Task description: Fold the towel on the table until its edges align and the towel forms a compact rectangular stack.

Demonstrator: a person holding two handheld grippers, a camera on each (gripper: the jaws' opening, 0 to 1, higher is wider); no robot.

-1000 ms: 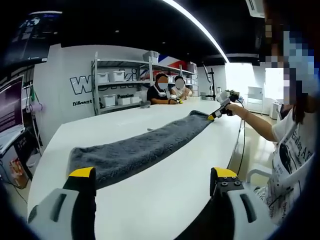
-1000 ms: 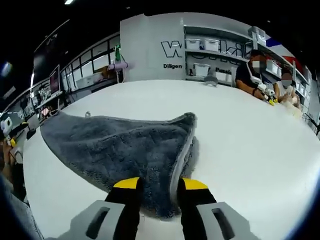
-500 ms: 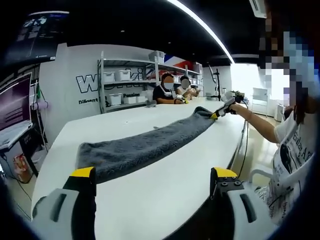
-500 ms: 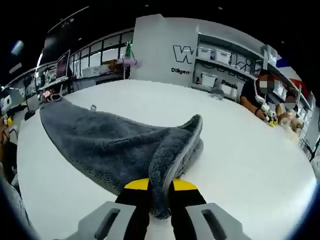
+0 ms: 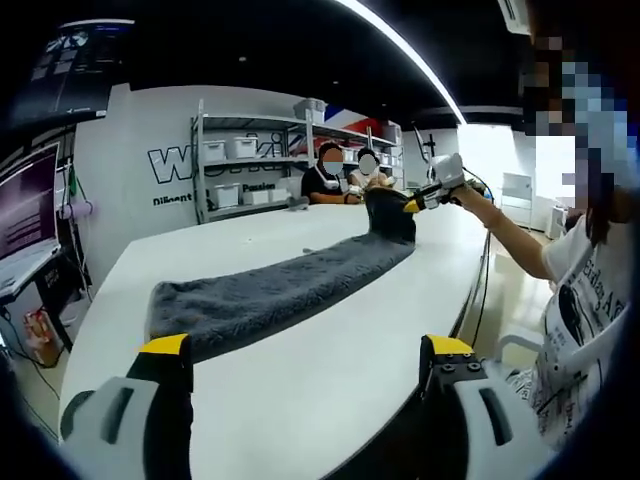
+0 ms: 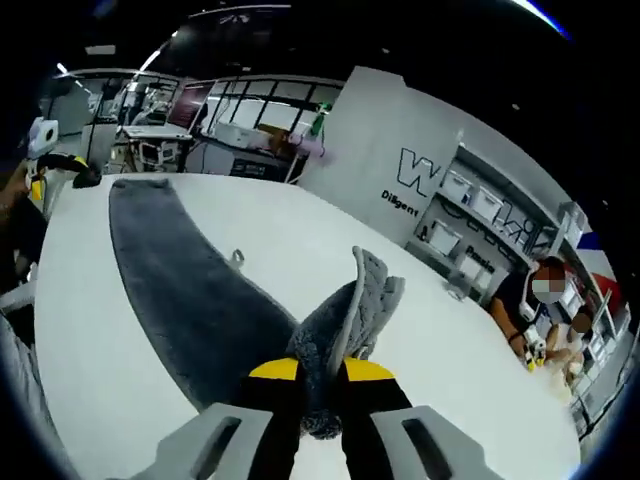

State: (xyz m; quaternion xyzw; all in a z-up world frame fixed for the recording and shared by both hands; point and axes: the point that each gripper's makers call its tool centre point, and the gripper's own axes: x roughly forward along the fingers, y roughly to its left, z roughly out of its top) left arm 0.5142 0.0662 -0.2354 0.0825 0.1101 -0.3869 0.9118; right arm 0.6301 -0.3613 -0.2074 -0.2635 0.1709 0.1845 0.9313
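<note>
- Pinching the far end of the grey towel [image 6: 190,300] between closed jaws, our right gripper [image 6: 310,372] holds that end raised off the white table [image 6: 90,380], so it can be carried over the rest for a fold.
- From the left gripper view we see the towel [image 5: 270,295] as a long strip on the table [image 5: 330,385], its far end lifted in the right gripper [image 5: 413,205].
- Our left gripper [image 5: 305,350] hovers near the towel's near end, jaws spread wide and empty, apparently ready to pin or take that end.
- We judge the fold barely begun; the edges aren't aligned yet.
</note>
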